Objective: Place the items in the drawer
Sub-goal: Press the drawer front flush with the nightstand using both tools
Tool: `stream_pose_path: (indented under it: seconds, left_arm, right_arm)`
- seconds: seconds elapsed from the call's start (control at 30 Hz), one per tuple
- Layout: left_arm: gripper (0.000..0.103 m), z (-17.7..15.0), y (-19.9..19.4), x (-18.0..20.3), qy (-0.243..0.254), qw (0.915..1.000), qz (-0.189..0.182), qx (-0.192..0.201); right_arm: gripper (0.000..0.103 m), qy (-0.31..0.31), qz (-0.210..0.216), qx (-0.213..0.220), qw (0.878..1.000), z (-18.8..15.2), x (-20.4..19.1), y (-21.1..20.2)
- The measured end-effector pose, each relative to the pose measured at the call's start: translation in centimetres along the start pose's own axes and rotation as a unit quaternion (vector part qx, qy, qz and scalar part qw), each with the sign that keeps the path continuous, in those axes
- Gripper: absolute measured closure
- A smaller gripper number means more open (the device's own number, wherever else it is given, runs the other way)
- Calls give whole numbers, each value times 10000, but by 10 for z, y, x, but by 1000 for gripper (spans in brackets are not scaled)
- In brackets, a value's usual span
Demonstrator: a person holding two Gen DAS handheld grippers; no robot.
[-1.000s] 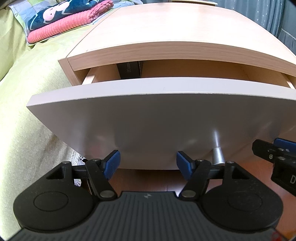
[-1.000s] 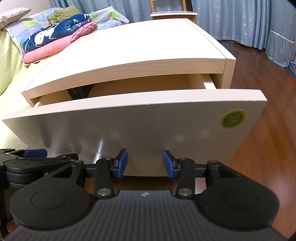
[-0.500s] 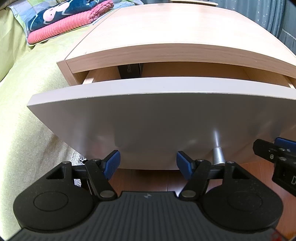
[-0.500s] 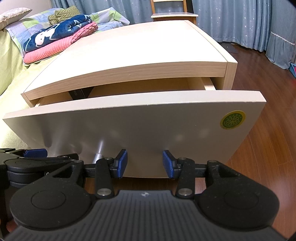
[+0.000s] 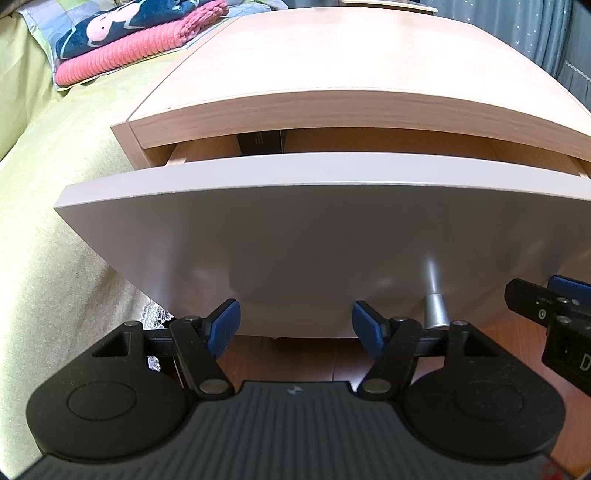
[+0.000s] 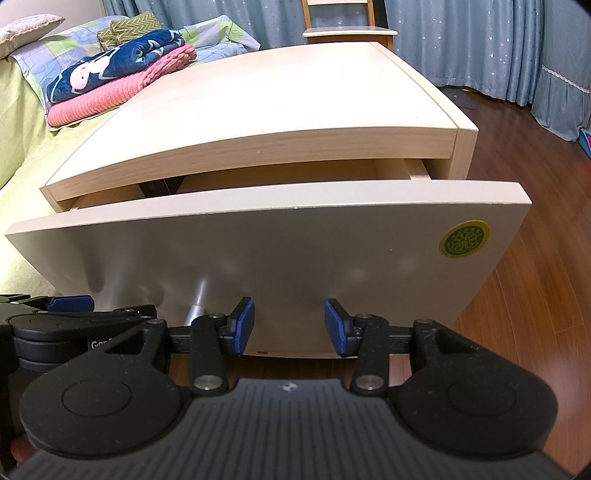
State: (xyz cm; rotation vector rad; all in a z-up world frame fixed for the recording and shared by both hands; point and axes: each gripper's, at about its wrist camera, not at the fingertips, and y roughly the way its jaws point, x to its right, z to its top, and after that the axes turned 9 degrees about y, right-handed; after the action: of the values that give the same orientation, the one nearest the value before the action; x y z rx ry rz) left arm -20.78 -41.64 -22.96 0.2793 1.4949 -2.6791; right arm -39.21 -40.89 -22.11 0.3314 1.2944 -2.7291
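The pale drawer front [image 5: 314, 236] [image 6: 280, 251] of a light wood nightstand [image 5: 354, 74] [image 6: 266, 107] stands slightly pulled out. In the gap, a black box [image 5: 260, 142] [image 6: 157, 188] shows inside at the left. A metal knob [image 5: 436, 314] [image 6: 195, 310] sticks out low on the front. My left gripper [image 5: 295, 328] is open, its blue pads against the lower front, left of the knob. My right gripper [image 6: 290, 325] is open too, pads at the front, right of the knob. Neither holds anything.
A bed with a yellow-green cover [image 5: 48, 206] runs along the left, with folded pink and blue blankets [image 6: 114, 81] on it. Dark wood floor [image 6: 546, 295] lies to the right. Blue curtains [image 6: 480, 44] and a wooden chair [image 6: 347, 29] stand behind the nightstand.
The gap above the drawer front has narrowed: the drawer has slid inward, with both grippers staying at its front.
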Motion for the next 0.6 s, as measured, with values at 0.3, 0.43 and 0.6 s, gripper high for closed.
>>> stream_pose_path:
  seconds: [0.3,0.43,0.6]
  left_arm:
    - [32,3,3,-1,-21,10000,1,-2]
    - [31,4,4,0,-28,10000,13,-7]
    - [31,2,4,1,-35,10000,13,-9]
  right_arm:
    - [64,-7,-15,7,10000,3,-4,1]
    - [64,-21,-17,19,10000,3,-4,2]
    - [64,-13,-17,26,10000,4,-4,3]
